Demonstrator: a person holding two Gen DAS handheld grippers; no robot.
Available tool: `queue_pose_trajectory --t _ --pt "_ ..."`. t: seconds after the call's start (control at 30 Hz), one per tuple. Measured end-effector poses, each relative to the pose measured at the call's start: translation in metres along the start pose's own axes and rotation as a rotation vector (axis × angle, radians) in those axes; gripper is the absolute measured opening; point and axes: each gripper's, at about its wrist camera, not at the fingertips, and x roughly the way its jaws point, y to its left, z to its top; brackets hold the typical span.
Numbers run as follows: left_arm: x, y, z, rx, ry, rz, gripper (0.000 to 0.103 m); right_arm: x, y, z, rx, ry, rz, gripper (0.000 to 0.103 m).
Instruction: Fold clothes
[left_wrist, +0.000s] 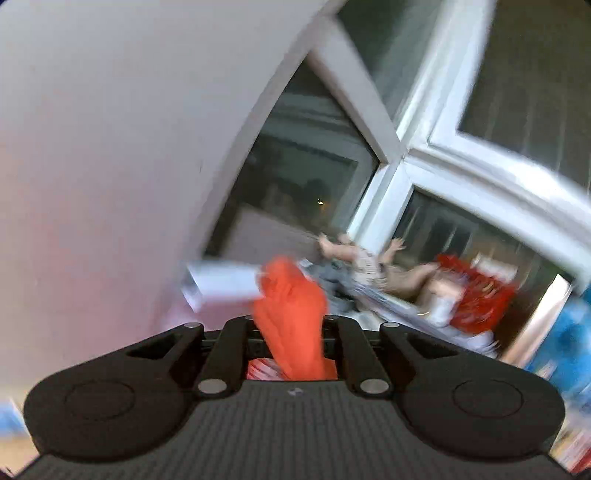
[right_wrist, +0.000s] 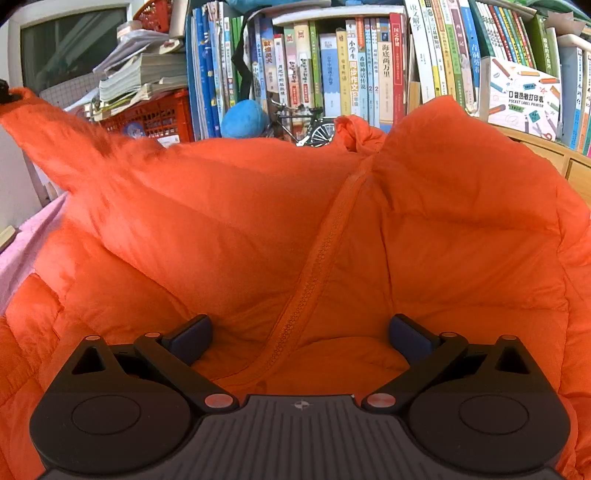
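Surface: pink cloth-covered surface (right_wrist: 26, 243), seen at the left edge.
On it: orange puffer jacket (right_wrist: 295, 229), spread, zipper running diagonally.

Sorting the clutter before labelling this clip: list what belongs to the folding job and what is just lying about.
Belongs to the job:
- orange puffer jacket
- left gripper, shut on a bunch of the jacket
- right gripper, fingers open over the zipper

Just lying about:
- books
- red crate
- blue ball
- model bicycle
- label printer box
- window
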Motion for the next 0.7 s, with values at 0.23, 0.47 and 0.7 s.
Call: queue_pose_trajectory --t 0.23,0.47,0.7 --pt "0.007 0.0 -0.048 0.3 0.061 0.282 0.023 0.0 0.0 -0.001 -0.004 0.002 -0.001 0.103" --pt "-0.052 -0.066 -0.103 0.41 0.155 -0.139 0.027 0.001 0.002 -0.001 -0.01 0.004 -0.006 0.103" --pt "-0.106 -0.183 -0.192 0.395 0.445 -0.529 0.028 0.0 0.002 -0.001 -0.011 0.004 -0.007 0.103"
